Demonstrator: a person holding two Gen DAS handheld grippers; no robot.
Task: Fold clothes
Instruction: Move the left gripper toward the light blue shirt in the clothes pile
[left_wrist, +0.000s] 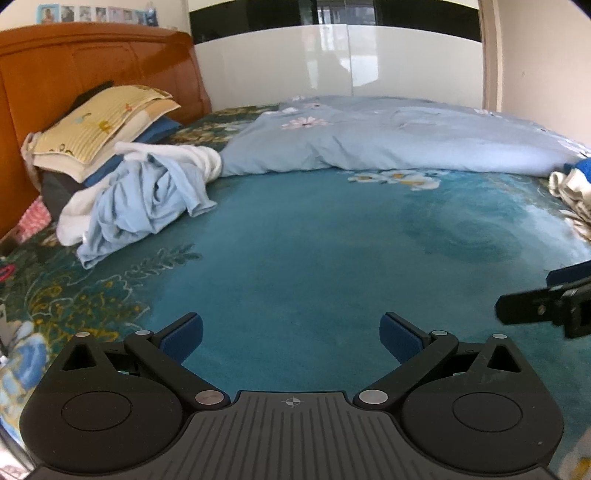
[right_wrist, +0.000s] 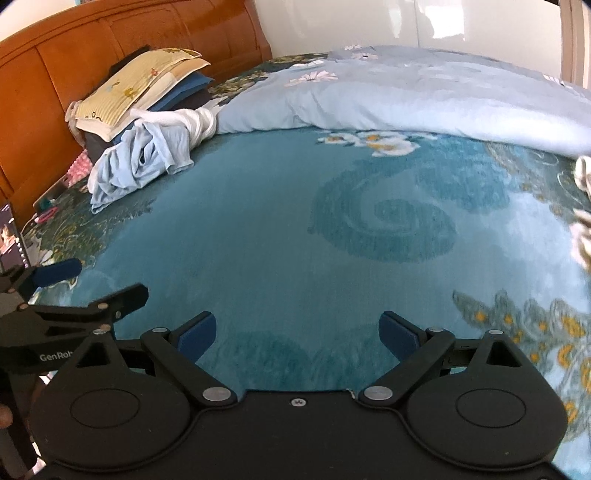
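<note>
Leaning against the orange wooden headboard (left_wrist: 92, 62) at the far left is a stack of pillows (left_wrist: 99, 122), and just in front of it the clothes lie in a crumpled heap: a light blue garment (left_wrist: 147, 206) on top of a white one (left_wrist: 74, 218), well apart from both tools. Over the bare teal bedspread (left_wrist: 314, 258) the left gripper (left_wrist: 291, 336) hovers with its blue-padded jaws spread wide, grasping nothing. Behind the bare stretch lies a pale blue floral quilt (left_wrist: 388, 140). Just beside the left tool, the right gripper (right_wrist: 297, 334) is likewise released and empty. Pale crumpled fabric (right_wrist: 583, 206) shows at the far right edge.
</note>
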